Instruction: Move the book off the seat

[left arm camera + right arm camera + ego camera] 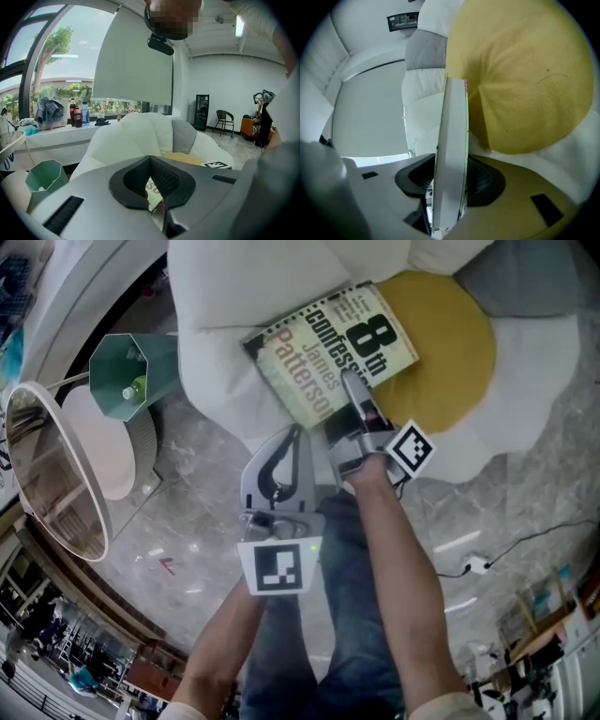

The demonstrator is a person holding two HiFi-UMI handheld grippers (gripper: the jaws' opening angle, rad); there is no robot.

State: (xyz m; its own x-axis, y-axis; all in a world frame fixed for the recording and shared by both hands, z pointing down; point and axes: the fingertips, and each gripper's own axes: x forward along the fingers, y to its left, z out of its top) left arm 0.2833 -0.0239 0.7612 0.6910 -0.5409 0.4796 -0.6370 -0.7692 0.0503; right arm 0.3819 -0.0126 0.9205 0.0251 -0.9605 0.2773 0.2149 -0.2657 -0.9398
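Observation:
A paperback book [328, 343] lies tilted on the white flower-shaped seat [234, 296], partly over its yellow cushion [450, 343]. My right gripper [352, 386] reaches onto the book's near edge, one finger lying over the cover. In the right gripper view the book's page edge [452, 140] stands between the two jaws and fills the gap, with the yellow cushion [525, 70] behind. My left gripper [297, 433] hovers just short of the seat's front edge, its jaws closed tip to tip with nothing held. Through their gap a strip of the book [152, 192] shows.
A green bin [127, 376] stands on the marble floor left of the seat, beside a round glass-topped table [52, 474]. A cable with a plug [478, 565] lies on the floor at the right. The person's jeans-clad legs are below the grippers.

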